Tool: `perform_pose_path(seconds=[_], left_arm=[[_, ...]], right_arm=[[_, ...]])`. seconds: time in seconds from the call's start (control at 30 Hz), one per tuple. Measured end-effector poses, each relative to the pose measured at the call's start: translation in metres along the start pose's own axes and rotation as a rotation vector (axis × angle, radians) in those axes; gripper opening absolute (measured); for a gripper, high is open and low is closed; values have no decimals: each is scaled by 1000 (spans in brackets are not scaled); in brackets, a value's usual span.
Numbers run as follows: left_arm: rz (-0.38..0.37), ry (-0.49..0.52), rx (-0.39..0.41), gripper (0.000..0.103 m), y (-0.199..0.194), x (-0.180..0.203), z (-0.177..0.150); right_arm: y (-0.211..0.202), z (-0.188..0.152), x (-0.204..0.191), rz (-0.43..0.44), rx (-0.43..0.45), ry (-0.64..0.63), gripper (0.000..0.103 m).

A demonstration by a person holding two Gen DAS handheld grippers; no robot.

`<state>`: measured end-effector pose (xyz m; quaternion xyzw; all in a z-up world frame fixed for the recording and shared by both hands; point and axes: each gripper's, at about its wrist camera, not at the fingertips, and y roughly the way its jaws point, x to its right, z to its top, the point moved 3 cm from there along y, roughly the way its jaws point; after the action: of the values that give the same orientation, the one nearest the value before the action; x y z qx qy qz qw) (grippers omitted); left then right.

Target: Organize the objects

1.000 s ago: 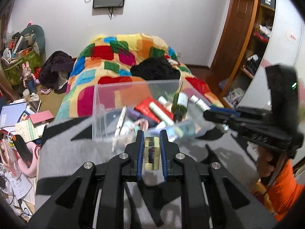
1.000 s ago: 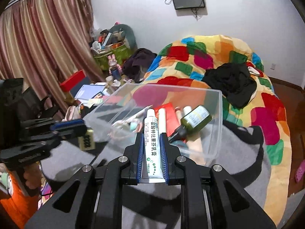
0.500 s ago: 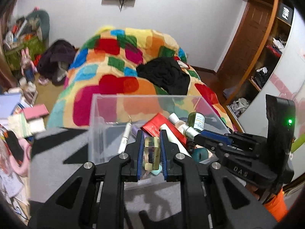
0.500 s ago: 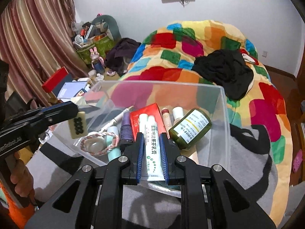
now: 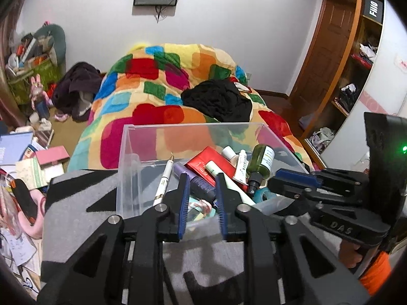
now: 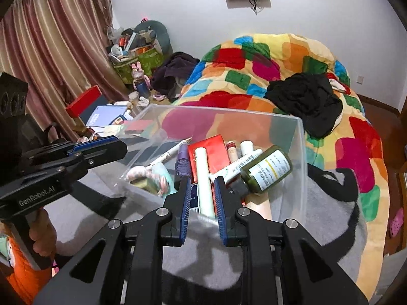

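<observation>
A clear plastic box (image 5: 132, 152) (image 6: 300, 152) stands on a grey blanket and holds several toiletries: a green bottle (image 6: 264, 171), a red carton (image 5: 211, 162), a white pen (image 5: 164, 178), tubes. My left gripper (image 5: 201, 188) is open and empty over the box's near edge. The small yellowish block (image 6: 141, 184) lies inside the box. My right gripper (image 6: 202, 189) is open over the near edge; a white tube (image 6: 204, 175) lies in the box below its fingers.
The grey blanket (image 5: 76, 216) lies at the foot of a bed with a colourful quilt (image 5: 157, 96) and black clothing (image 5: 218, 99). Cluttered floor and boxes sit at the left (image 5: 25, 157). A wooden wardrobe (image 5: 330, 58) stands at the right.
Both grippers opened over the box. The left one let go of the small yellowish block and the right one let go of the white tube; both items now lie in the box.
</observation>
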<state>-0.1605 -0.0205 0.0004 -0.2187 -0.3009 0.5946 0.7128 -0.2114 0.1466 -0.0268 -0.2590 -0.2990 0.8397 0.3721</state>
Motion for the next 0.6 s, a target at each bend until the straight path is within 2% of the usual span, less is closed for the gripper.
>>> perform_pose_path(seconds=[0.07,0.17,0.23,0.33,0.5,0.6], left_arm=[[15,12,23,40,-7,4,-3],[36,29,60,52,-18,9,-8],[43,36,75,57,-24,12,-12],[50,37,96,67,-32,15,-17],[52,39,103,68,-38,19,-28],[52,34,99,68,-37,19,-34]], right_arm=[[-10,-2,-1,-2,18,-5,22],[-27,-6,-2,-4,52,-8,34],[-38,-9,-4,-19,79,-16,44],[-50,-15,-8,-22,109,-26,51],[-61,-25,-12,-62,147,-42,66],[-62,-31,-12,-63,146,-35,67]])
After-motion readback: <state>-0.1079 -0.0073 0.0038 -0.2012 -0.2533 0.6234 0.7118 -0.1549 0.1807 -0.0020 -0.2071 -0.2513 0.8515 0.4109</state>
